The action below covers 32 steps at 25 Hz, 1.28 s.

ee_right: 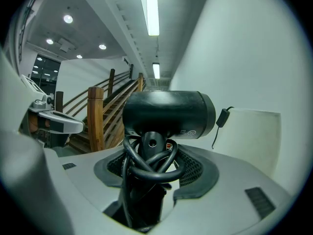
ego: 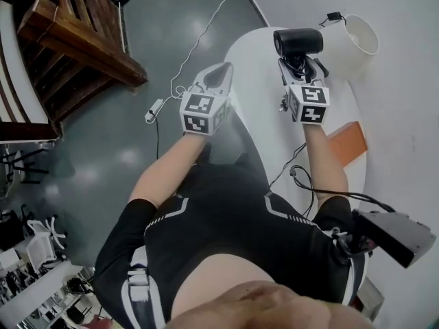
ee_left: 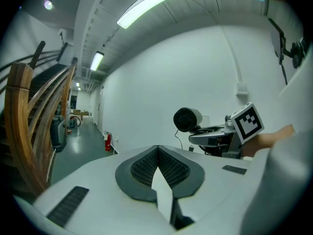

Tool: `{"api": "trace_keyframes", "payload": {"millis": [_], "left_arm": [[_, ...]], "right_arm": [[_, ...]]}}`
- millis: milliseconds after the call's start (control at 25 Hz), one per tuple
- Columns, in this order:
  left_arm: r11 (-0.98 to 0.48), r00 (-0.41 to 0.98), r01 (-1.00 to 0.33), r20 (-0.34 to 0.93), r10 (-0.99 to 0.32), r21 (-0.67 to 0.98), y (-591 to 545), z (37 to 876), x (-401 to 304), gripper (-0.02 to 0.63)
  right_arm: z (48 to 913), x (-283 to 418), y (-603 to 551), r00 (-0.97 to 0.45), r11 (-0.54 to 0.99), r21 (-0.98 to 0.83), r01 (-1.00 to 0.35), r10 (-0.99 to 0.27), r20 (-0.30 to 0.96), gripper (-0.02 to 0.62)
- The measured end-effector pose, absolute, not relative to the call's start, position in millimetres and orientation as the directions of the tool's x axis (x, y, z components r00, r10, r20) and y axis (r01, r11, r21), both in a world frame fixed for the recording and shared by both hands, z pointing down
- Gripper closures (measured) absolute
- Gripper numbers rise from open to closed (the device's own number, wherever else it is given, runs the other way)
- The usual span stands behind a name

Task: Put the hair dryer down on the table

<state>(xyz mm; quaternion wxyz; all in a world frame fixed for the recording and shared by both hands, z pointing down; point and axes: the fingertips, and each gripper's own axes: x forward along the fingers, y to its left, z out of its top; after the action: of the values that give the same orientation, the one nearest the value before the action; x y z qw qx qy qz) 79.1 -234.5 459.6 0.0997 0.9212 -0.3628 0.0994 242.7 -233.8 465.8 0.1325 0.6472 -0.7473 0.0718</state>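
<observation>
A black hair dryer hangs over the far end of the white table, barrel lying crosswise. My right gripper is shut on its handle, which has the black cord coiled round it. In the right gripper view the hair dryer fills the middle, its handle and cord loops wedged in my right gripper. My left gripper hovers beside the table's left edge, shut and empty. The left gripper view shows my left gripper with pads meeting, and the hair dryer off to the right.
A white cylindrical bin stands on the table just beyond the dryer. An orange block lies near the table's right edge. A wooden staircase rises at upper left. A white cable with a switch trails on the grey floor.
</observation>
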Motion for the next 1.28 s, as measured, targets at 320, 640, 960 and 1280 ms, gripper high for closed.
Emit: {"api": "trace_keyframes", "payload": {"millis": [320, 640, 960, 1280], "left_arm": [[-0.653, 0.665, -0.74, 0.312, -0.678, 0.159, -251, 489, 72, 0.575], [-0.599, 0.618, -0.78, 0.367, -0.695, 0.18, -264, 521, 73, 0.575], [-0.556, 0.592, -0.801, 0.427, -0.683, 0.222, -273, 551, 77, 0.575], [-0.561, 0.582, -0.804, 0.458, -0.672, 0.198, -277, 565, 81, 0.575]], "right_arm": [[512, 233, -282, -0.187, 0.221, 0.042, -0.974, -0.902, 0.39, 0.327], [570, 232, -322, -0.211, 0.24, 0.002, -0.971, -0.857, 0.47, 0.327], [632, 223, -352, -0.239, 0.281, -0.014, -0.96, -0.787, 0.569, 0.327], [677, 221, -376, -0.24, 0.285, -0.029, -0.958, -0.743, 0.625, 0.327]]}}
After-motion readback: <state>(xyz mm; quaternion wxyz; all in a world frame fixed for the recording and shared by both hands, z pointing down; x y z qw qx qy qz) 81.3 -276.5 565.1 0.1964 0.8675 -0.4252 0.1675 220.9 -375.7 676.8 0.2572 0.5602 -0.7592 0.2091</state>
